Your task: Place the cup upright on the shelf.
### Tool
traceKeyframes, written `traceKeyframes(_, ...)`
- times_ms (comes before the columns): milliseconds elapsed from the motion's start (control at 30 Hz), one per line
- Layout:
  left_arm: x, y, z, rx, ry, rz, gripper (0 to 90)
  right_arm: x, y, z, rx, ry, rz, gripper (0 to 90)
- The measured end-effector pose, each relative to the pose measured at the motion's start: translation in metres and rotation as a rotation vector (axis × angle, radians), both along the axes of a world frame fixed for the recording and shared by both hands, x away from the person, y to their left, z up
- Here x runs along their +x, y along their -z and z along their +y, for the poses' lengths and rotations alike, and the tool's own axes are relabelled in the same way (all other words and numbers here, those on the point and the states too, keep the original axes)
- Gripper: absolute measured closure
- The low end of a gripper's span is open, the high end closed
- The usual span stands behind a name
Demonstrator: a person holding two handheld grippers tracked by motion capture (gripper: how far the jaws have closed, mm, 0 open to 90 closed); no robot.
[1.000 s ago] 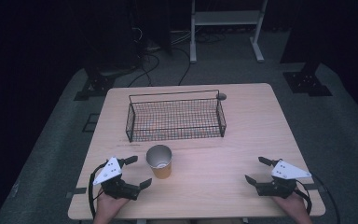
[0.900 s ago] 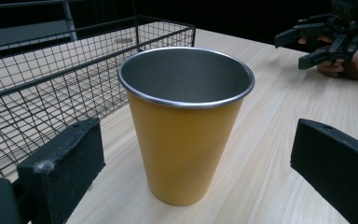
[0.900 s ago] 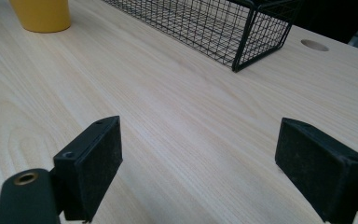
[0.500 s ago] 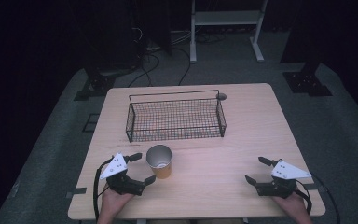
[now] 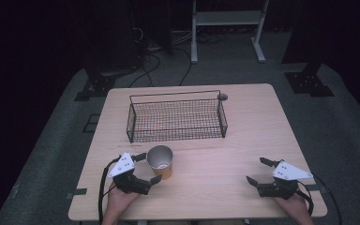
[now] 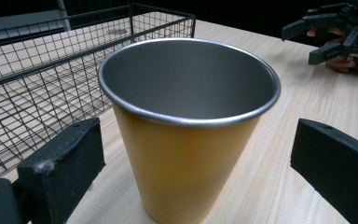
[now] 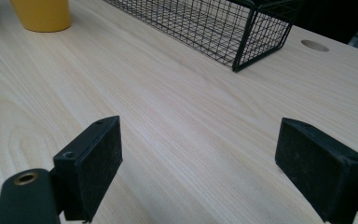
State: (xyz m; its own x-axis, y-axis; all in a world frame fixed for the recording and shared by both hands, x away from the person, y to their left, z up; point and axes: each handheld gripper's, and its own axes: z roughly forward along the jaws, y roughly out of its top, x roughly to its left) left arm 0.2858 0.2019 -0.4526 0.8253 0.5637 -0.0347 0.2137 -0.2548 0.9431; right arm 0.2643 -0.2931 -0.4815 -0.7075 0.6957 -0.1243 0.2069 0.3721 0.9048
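My left gripper is spread wide with one jaw on each side of the yellow metal cup. In the left gripper view the cup stands between the two black jaws with bare table visible on both sides of it, so neither jaw is touching the wall: nothing is held. My guess at the reason for this stance: the jaws bracket the lower part of the body so that closing would clamp across the wall below the rim.

Cup location: on the wooden table, near my front-left area, just in front of the black wire basket and apart from it. The basket looks empty, though its mesh floor is hard to read.

Cup orientation: upright, mouth facing up, base flat on the table. Its long axis is vertical. The body tapers, wider at the rolled silver rim than at the base. Interior is bare metal and empty.

My right gripper rests low at the front-right of the table, well apart from the cup. Its jaws are also wide apart, with only wood grain between them in the right gripper view; it grasps nothing. I judge it is parked out of the way while the left side works.
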Motion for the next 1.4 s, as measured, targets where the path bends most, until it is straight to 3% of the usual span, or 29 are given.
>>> traceKeyframes(200,0.006,0.0,-0.006,0.025,-0.005,0.005,1.7,0.0,0.0,0.0,0.0,0.001,0.0,13.8)
traceKeyframes(1133,0.023,0.001,-0.024,0.014,-0.006,0.016,1.7,0.0,0.0,0.0,0.001,-0.001,0.001,13.8)
traceKeyframes(1233,0.023,0.001,-0.025,-0.003,0.004,0.011,4.4,0.0,0.0,0.0,0.001,-0.002,0.0,13.8)
traceKeyframes(1400,0.025,0.0,-0.026,0.006,0.019,0.007,9.8,0.0,0.0,0.0,0.004,-0.001,0.002,13.8)
